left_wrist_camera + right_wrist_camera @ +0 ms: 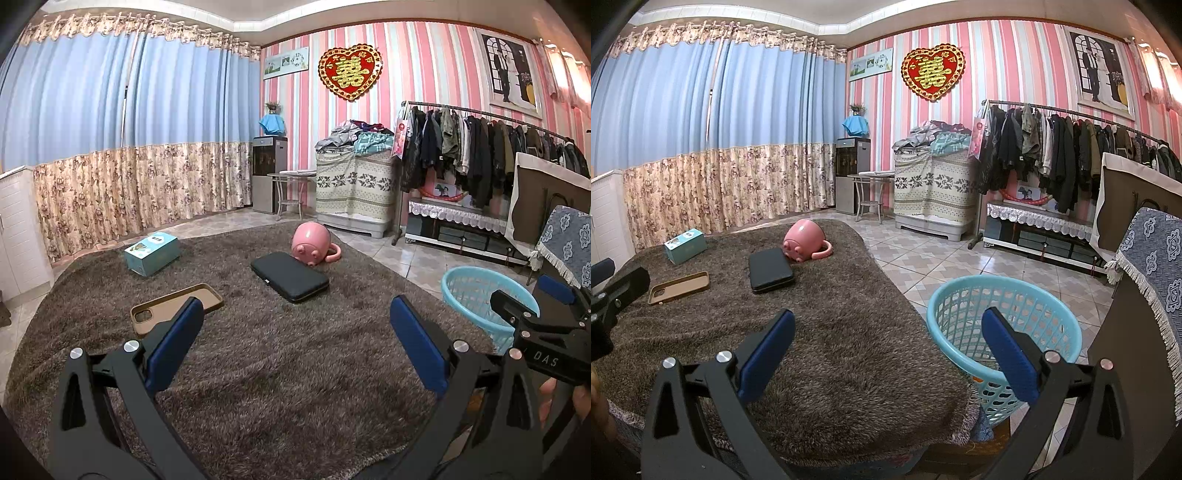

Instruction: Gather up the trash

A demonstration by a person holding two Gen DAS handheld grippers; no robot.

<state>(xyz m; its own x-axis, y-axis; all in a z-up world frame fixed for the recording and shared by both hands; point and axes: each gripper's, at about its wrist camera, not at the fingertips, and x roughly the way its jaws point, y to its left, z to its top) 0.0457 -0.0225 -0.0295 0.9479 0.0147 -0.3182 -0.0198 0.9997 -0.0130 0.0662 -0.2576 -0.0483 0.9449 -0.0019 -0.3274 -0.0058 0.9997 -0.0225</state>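
Both grippers hang wide apart and empty over the shaggy brown cover (280, 369) on the table. The left gripper (295, 343) sits at the bottom of its own view, and the right gripper (886, 347) points toward the lower centre of its view, its right finger in front of the light blue plastic basket (1049, 295).

That basket stands on the tiled floor just beside the table's right edge, and I judge it to be where the trash goes. Something small and orange shows through its lattice low down, too small to name.

On the cover lie a tan phone case (207, 295) at left centre, a black flat case (290, 277) in the middle, a pink pig-shaped mug (312, 242) on its side touching the black case's far corner, and a teal box (151, 253) toward the upper left.

The trouble I foresee is choice: none of these looks plainly like rubbish, so a useful thing could be binned. The deep pile may also snag a fingertip sliding under the thin phone case. The mug could roll when nudged, and a drop from the table edge might miss the basket's rim.
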